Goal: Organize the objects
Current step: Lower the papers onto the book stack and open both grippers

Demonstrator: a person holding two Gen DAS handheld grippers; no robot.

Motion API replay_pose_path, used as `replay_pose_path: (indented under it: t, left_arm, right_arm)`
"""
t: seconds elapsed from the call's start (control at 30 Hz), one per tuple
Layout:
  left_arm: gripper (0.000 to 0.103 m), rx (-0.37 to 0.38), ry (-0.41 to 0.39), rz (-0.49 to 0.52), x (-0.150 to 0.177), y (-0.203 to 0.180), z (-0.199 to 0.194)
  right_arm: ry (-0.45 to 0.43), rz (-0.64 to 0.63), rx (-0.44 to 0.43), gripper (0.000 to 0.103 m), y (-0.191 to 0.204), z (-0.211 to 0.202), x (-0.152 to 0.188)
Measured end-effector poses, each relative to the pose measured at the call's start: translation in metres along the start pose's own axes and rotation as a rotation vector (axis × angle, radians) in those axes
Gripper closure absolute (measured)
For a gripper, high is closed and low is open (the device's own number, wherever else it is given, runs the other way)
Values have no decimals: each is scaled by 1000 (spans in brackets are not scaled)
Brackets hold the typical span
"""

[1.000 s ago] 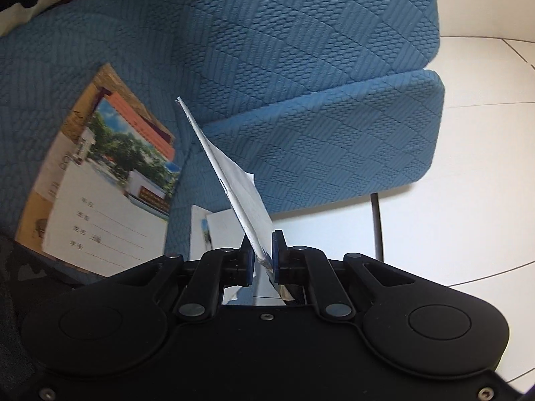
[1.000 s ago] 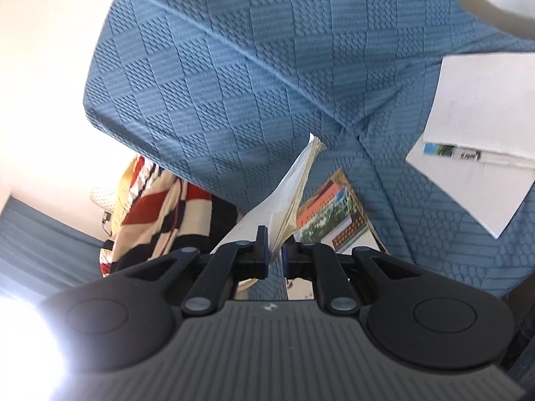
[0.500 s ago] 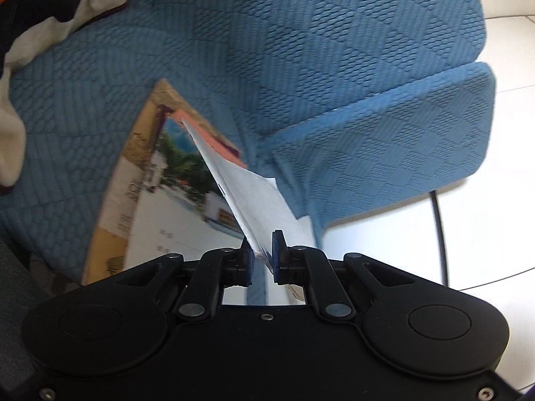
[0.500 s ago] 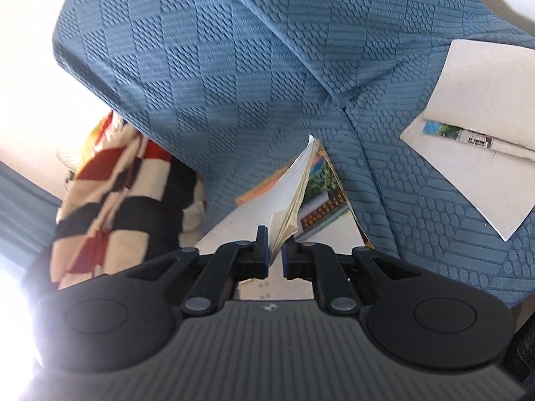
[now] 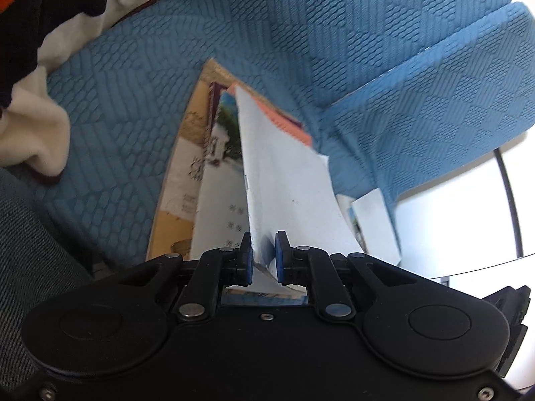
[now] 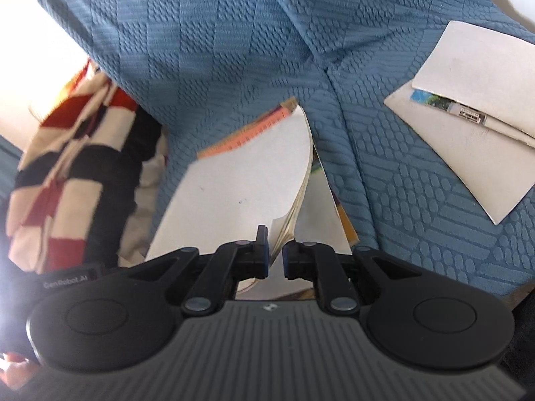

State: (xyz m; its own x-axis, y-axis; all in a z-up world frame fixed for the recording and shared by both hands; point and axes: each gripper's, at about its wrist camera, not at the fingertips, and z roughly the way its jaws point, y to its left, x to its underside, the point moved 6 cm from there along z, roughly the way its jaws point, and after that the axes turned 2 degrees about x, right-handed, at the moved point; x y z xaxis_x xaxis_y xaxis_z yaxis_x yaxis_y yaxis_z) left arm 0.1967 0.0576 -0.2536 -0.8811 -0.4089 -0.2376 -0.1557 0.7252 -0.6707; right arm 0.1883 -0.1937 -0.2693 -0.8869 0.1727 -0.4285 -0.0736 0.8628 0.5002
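Across the left wrist view: blue quilted sofa [image 5: 133, 117] carrying a colour-printed booklet [image 5: 187, 173] flat on the seat, near the seat's front edge. Left gripper [image 5: 262, 254], jaws having just been easing apart, a white-covered booklet [image 5: 284, 180] standing on edge between the pads and leaning over the printed one. Striped red, black and cream blanket [image 5: 40, 33] at the seat's far side. White floor [image 5: 451, 227] beyond the armrest.

Across the right wrist view: right gripper [image 6: 275, 254], jaws likewise just easing apart, the same white booklet's [image 6: 240, 183] page edges between the pads. Printed booklet [image 6: 337, 207] beneath it. Second white booklet pair [image 6: 468, 127] lying well apart on the next seat cushion. Blanket [image 6: 73, 153] draped at the sofa's [image 6: 234, 50] end.
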Motion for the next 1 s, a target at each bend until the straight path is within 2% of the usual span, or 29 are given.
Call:
replay_pose_path:
  t: [0.13, 0.33, 0.4, 0.43, 0.47, 0.53, 0.6, 0.8, 1.0]
  left_arm:
    - [90, -30, 29, -12, 5, 6, 10]
    - [88, -66, 52, 32, 12, 3, 13]
    - [83, -80, 56, 36, 12, 3, 13]
    - [81, -83, 57, 39, 13, 2, 12]
    - [72, -89, 58, 41, 11, 0, 12]
    - [59, -84, 51, 50, 11, -4, 8]
    - [56, -96, 39, 70, 12, -7, 2]
    - [55, -108, 0, 128, 15, -29, -17]
    - [54, -110, -69, 208, 15, -65, -45]
  right_arm:
    - [19, -16, 29, 90, -2, 6, 5]
    - [26, -21, 45, 90, -4, 5, 8]
    - [31, -23, 57, 87, -5, 5, 9]
    - [39, -24, 68, 79, -6, 5, 10]
    - [47, -25, 77, 73, -6, 5, 10]
    - [53, -21, 73, 50, -7, 3, 12]
    - [47, -17, 68, 40, -8, -2, 13]
    - [4, -39, 93, 40, -8, -27, 11]
    - [-106, -121, 90, 40, 10, -71, -7]
